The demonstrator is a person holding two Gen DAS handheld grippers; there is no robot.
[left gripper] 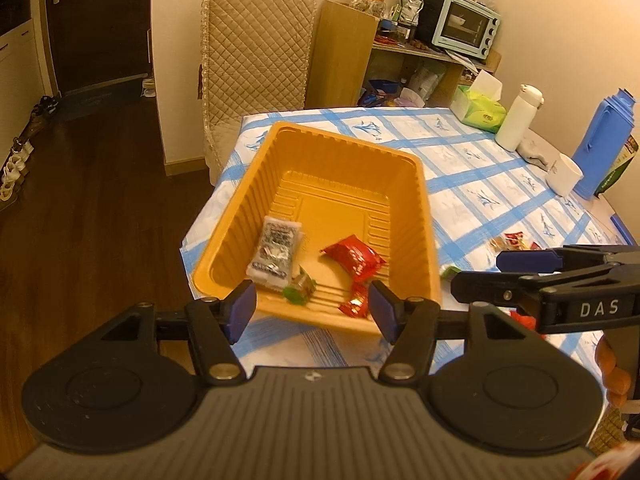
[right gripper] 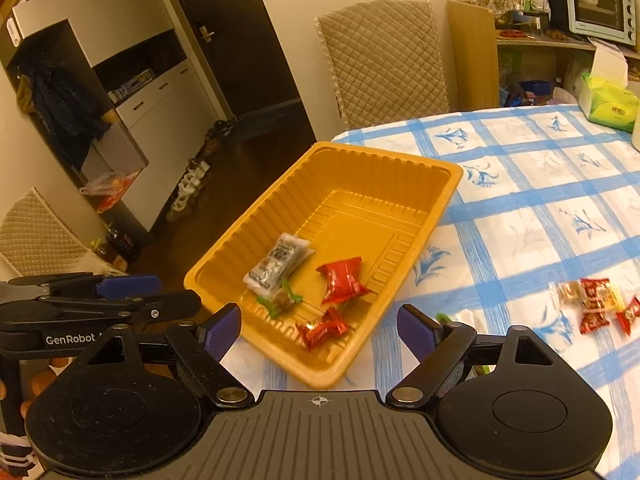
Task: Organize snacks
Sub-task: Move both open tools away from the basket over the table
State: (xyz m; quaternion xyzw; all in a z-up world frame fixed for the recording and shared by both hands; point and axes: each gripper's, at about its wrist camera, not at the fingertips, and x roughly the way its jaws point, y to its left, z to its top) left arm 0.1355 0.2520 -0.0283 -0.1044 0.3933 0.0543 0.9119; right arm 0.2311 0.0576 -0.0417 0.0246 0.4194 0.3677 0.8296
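Both grippers hung over the near end of the tray (right gripper: 256,216), jaws parted and nothing between the pads: the left gripper (left gripper: 312,306) stood at a moderate gap, the right gripper (right gripper: 318,330) wide. Four snacks lay in the tray just ahead of the fingertips: a silver packet (right gripper: 280,262), a green candy (right gripper: 282,300), a large red packet (right gripper: 342,280) and a small red candy (right gripper: 322,328). The step in hand appeared to be fetching the next loose snack. It would be done well by sending the right gripper, already wide, to the pile (right gripper: 596,304) off to its right on the table (right gripper: 540,184), lowering the pads astride a single wrapper so neighbours stayed put, and carrying it over the tray's rim before letting go. The right wrist view showed that pile plainly, several red and pale wrappers touching one another, well apart from the tray; the left wrist view caught only its edge behind the right gripper's arm. The left view alone showed a green wrapper (left gripper: 450,271) just beside the tray's right wall.
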